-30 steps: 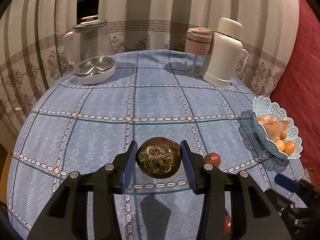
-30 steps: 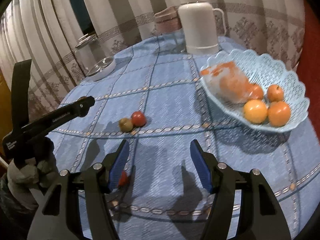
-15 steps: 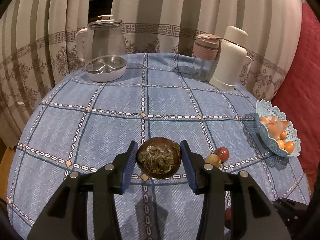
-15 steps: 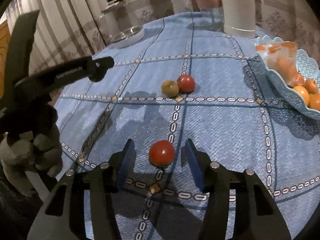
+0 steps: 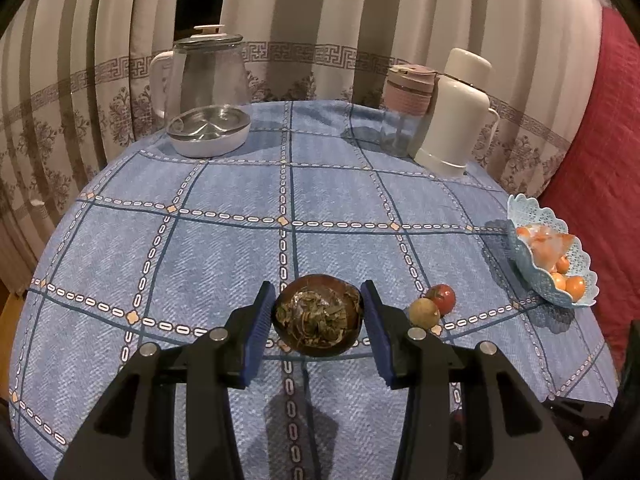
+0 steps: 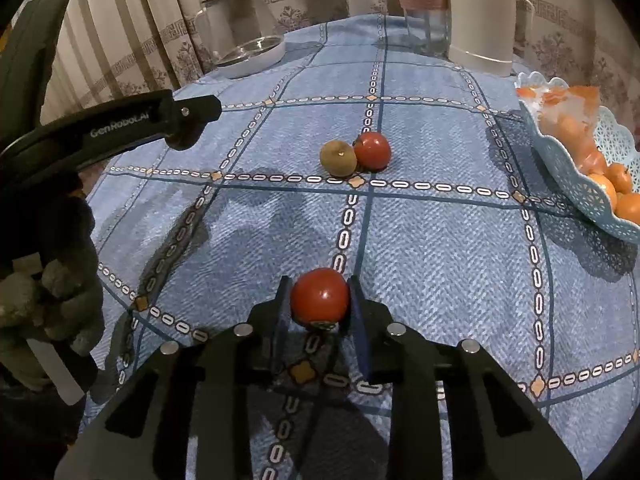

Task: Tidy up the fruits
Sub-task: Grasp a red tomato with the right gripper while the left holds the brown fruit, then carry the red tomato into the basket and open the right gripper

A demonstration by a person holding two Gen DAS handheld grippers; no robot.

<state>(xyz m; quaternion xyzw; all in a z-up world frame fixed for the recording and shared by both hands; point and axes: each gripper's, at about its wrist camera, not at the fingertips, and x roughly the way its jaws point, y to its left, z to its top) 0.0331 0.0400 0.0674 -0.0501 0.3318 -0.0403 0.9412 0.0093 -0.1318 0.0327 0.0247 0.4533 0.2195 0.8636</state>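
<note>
My left gripper is shut on a dark brown round fruit with dry husk on top, held above the blue checked tablecloth. My right gripper is shut on a red tomato near the table's front edge. A second red tomato and a small brown-green fruit lie touching each other mid-table; they also show in the left wrist view, the tomato and the brown-green fruit. A light blue lattice basket at the right holds oranges and a plastic bag.
At the back stand a glass kettle with a white-and-steel base, a pink-lidded cup and a white thermos jug. Striped curtains surround the round table. A red cushion lies at the right. The left gripper's arm shows at the left.
My right gripper moved left and down onto the near tomato and closed on it. My left gripper, still holding the brown fruit, swung its view leftward and back.
</note>
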